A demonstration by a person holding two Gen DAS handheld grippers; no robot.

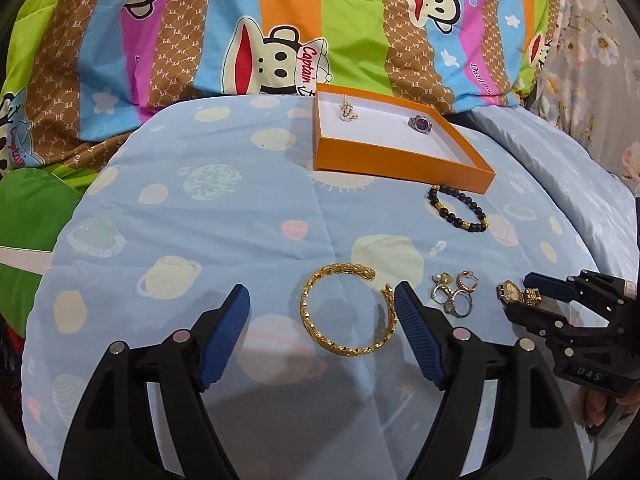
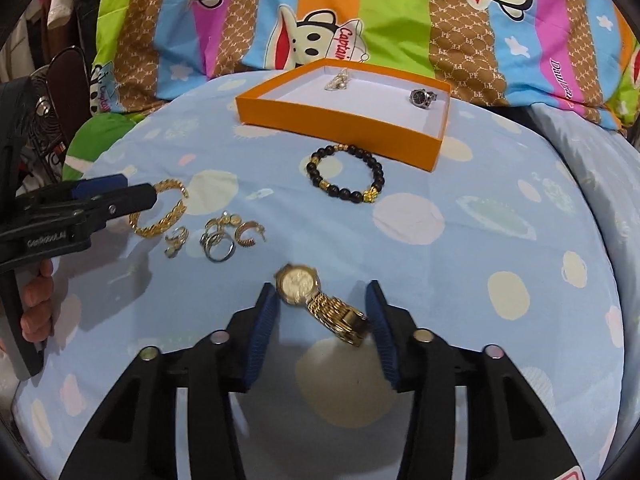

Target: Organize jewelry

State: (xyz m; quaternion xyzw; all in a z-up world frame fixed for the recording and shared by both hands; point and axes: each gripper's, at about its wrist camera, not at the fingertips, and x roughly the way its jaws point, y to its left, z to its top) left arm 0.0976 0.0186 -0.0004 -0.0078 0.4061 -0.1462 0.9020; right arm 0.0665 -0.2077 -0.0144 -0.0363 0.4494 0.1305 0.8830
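An orange box (image 1: 400, 168) (image 2: 340, 128) with a white inside holds a pearl piece (image 1: 347, 112) (image 2: 338, 79) and a silver watch (image 1: 419, 124) (image 2: 422, 97). A black bead bracelet (image 1: 458, 208) (image 2: 346, 174) lies in front of it. My left gripper (image 1: 322, 312) is open around a gold bangle (image 1: 344, 312) (image 2: 160, 210) on the blue quilt. My right gripper (image 2: 322, 300) (image 1: 532, 292) is open around a gold watch (image 2: 320, 304) (image 1: 516, 294), which lies between its pads. A cluster of rings and earrings (image 1: 454, 294) (image 2: 218, 236) lies between bangle and watch.
A light blue planet-print quilt (image 1: 200, 220) (image 2: 480, 240) covers the bed. A striped cartoon-monkey blanket (image 1: 280, 20) (image 2: 400, 12) lies bunched behind the box. Dark belts and clutter (image 2: 48, 112) sit at the far left of the right wrist view.
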